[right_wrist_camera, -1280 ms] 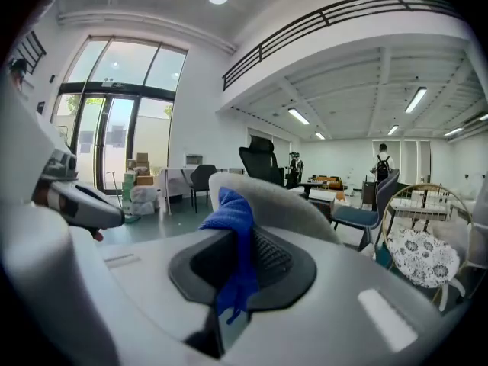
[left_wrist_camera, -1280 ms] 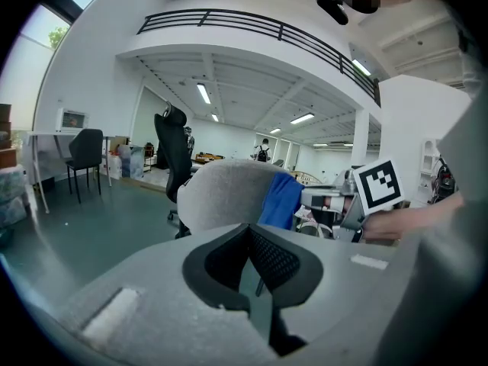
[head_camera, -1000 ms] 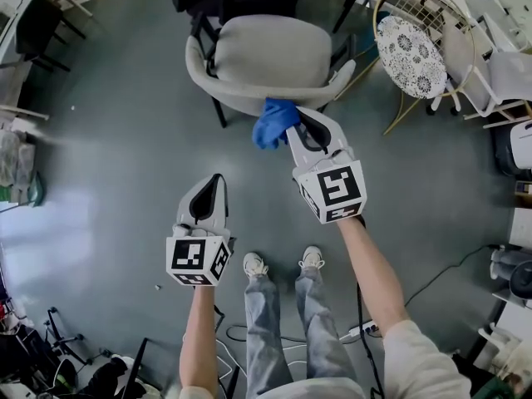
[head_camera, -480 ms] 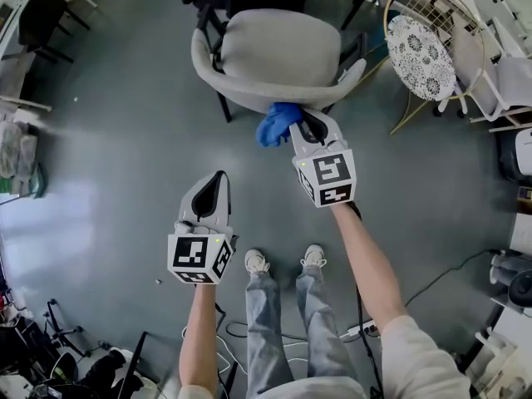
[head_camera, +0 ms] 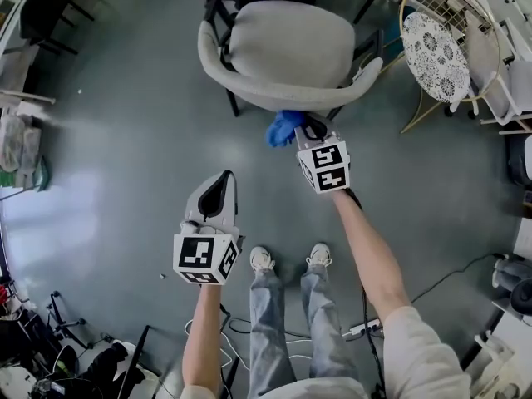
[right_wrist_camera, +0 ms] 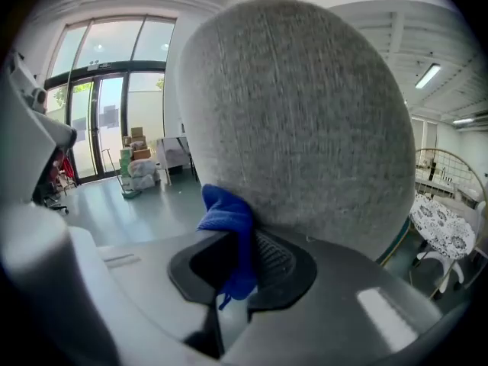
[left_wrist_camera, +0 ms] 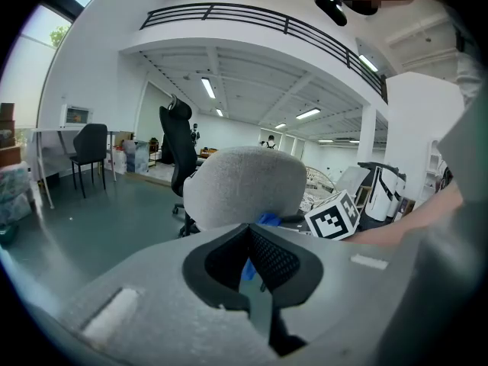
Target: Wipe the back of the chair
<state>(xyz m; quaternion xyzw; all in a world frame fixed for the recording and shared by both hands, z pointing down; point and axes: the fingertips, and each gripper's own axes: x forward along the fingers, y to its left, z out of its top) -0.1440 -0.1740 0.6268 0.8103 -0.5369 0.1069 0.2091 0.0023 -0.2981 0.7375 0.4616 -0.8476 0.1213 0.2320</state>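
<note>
A grey upholstered chair stands ahead of me; its curved back fills the right gripper view. My right gripper is shut on a blue cloth, and the blue cloth presses against the lower part of the chair back. My left gripper hangs lower left, well short of the chair, its jaws closed with nothing between them. From the left gripper view I see the chair back and the right gripper's marker cube beside it.
A round wire chair with a lace cushion stands at the right. Dark chairs and clutter line the left side. Cables run over the grey floor near my feet.
My right gripper has moved forward and slightly right with the blue cloth, from just off the chair back to pressing against it. The left gripper has barely moved.
</note>
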